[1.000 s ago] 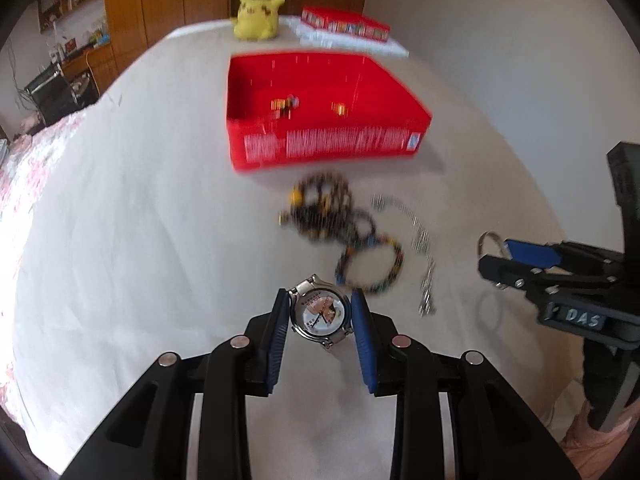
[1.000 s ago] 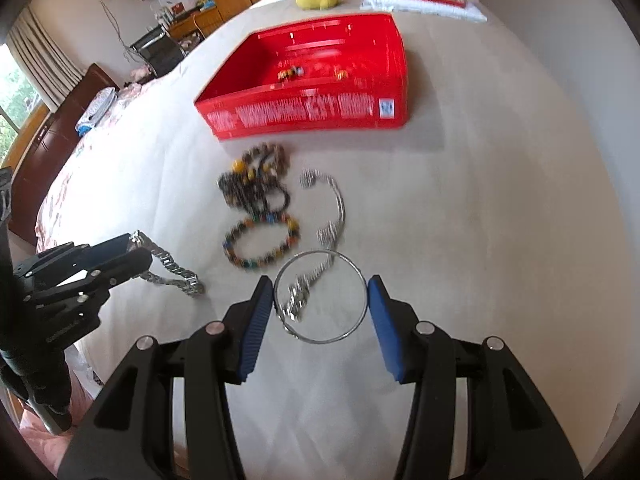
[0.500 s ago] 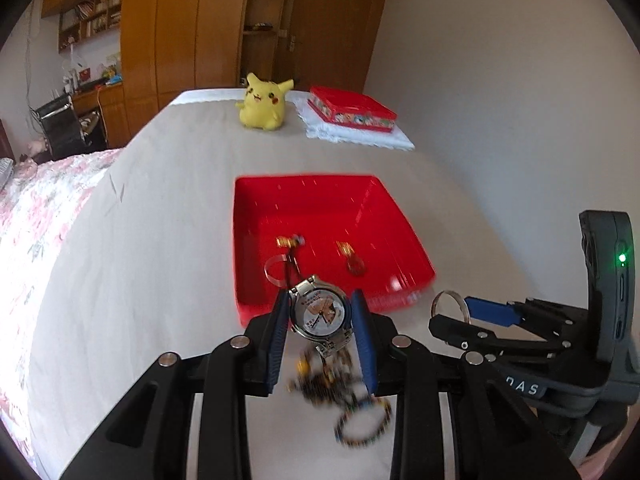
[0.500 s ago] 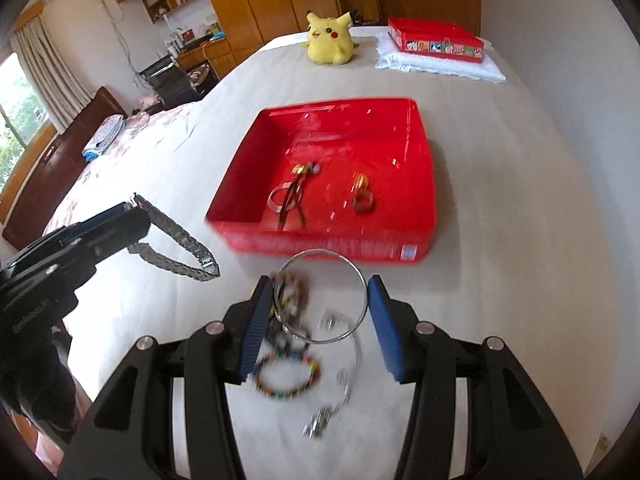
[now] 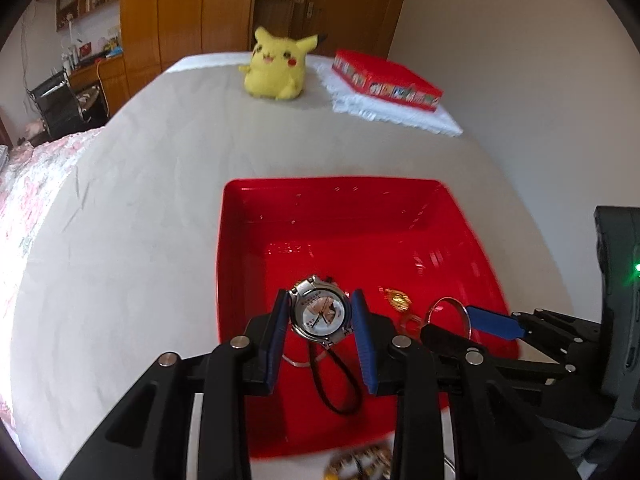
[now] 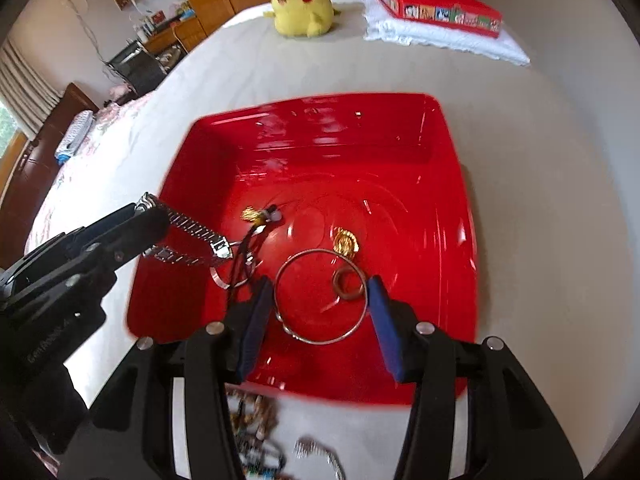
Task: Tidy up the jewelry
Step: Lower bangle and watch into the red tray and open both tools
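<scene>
My left gripper is shut on a silver wristwatch and holds it above the red tray. Its metal band hangs out to the side in the right wrist view. My right gripper is shut on a thin silver bangle and holds it over the same tray. Inside the tray lie a gold ornament, a brown ring, a black cord with a gold charm and a silver ring. The right gripper also shows in the left wrist view.
Loose beaded bracelets and a chain lie on the white bedcover in front of the tray. A yellow plush toy and a red box on a white cloth sit at the far end. A wall runs along the right.
Both grippers moved forward from the bracelet pile to above the red tray, carrying the watch and the bangle. Their grips have not changed.
</scene>
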